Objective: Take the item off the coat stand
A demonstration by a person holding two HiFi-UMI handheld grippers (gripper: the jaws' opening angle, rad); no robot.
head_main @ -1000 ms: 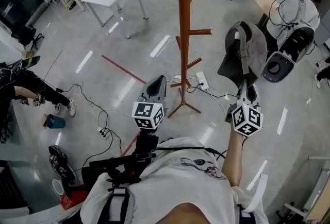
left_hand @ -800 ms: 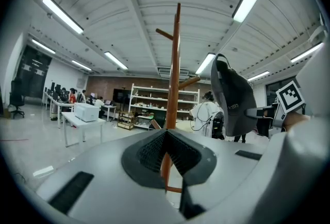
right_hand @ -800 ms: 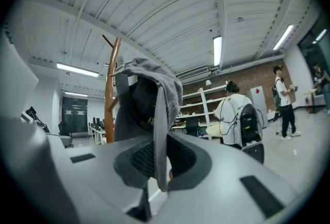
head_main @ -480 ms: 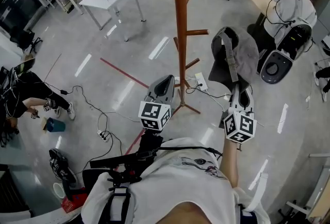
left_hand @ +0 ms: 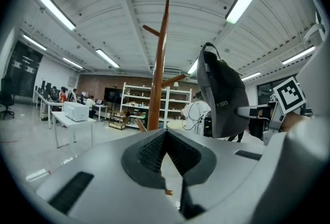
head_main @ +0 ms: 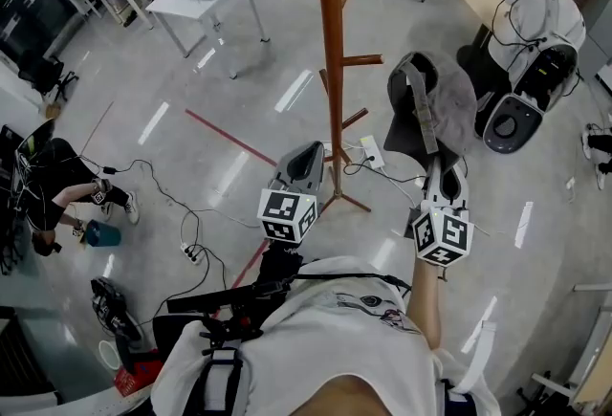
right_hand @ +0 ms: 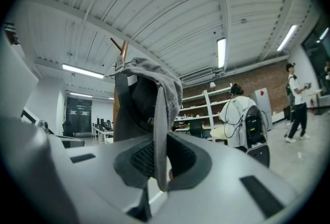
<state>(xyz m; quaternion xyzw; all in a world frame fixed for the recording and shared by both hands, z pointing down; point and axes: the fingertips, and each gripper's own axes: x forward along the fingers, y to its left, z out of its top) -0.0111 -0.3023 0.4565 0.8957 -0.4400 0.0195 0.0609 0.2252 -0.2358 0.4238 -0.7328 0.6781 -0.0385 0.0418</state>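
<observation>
Over grey floor (head_main: 172, 165), cap (head_main: 442, 98) stands upright, strap clamped in right tongs (head_main: 442, 179).

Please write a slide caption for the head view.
Right hand-held gripper holds a grey cap beside the wooden coat stand; left hand-held gripper empty.

We make out small pale lettering on the grey cap (left_hand: 221, 91), too small to read; nothing else is legible.

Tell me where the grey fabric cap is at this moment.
In the head view the grey fabric cap is right of the brown wooden coat stand, its strap pinched in the right claw.
</observation>
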